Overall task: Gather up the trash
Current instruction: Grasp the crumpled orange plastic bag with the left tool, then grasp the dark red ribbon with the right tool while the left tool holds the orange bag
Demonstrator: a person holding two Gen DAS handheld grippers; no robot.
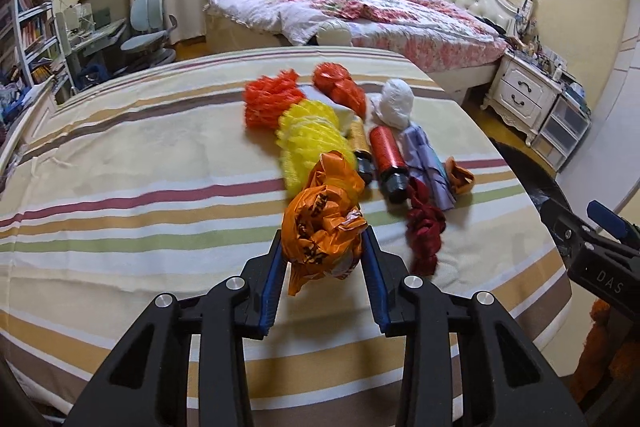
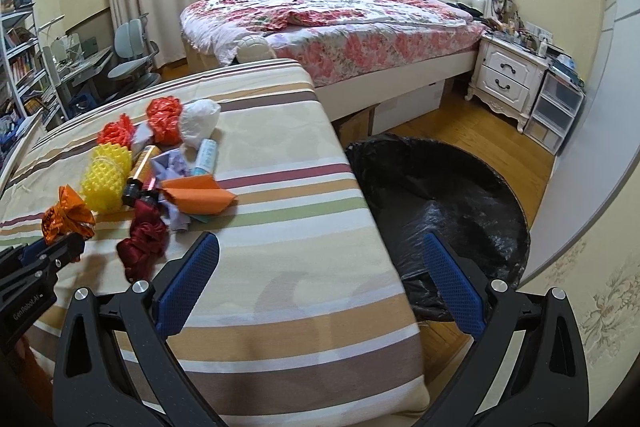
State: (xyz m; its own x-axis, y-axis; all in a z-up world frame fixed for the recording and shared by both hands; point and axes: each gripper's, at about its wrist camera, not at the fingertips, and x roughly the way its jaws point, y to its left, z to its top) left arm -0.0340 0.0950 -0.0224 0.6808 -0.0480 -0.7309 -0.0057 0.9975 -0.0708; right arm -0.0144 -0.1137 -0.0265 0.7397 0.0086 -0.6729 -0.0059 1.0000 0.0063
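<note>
My left gripper (image 1: 323, 251) is shut on a crumpled orange plastic bag (image 1: 320, 227), held just above the striped table (image 1: 140, 195). The bag also shows in the right wrist view (image 2: 66, 217) with the left gripper (image 2: 74, 243) on it. Behind it lies a pile of trash: yellow foam netting (image 1: 308, 139), orange netting (image 1: 268, 101), a white wad (image 1: 394, 103), a red spool (image 1: 386, 155), a dark red cloth (image 1: 424, 227) and purple paper (image 1: 424, 163). My right gripper (image 2: 320, 267) is open and empty over the table's right edge, next to the black-lined trash bin (image 2: 440, 195).
The bin stands on the wooden floor right of the table. A bed (image 2: 340, 23) with a floral quilt is behind, a white nightstand (image 2: 506, 75) to its right. A desk and chair (image 2: 132, 55) and bookshelves are at the far left.
</note>
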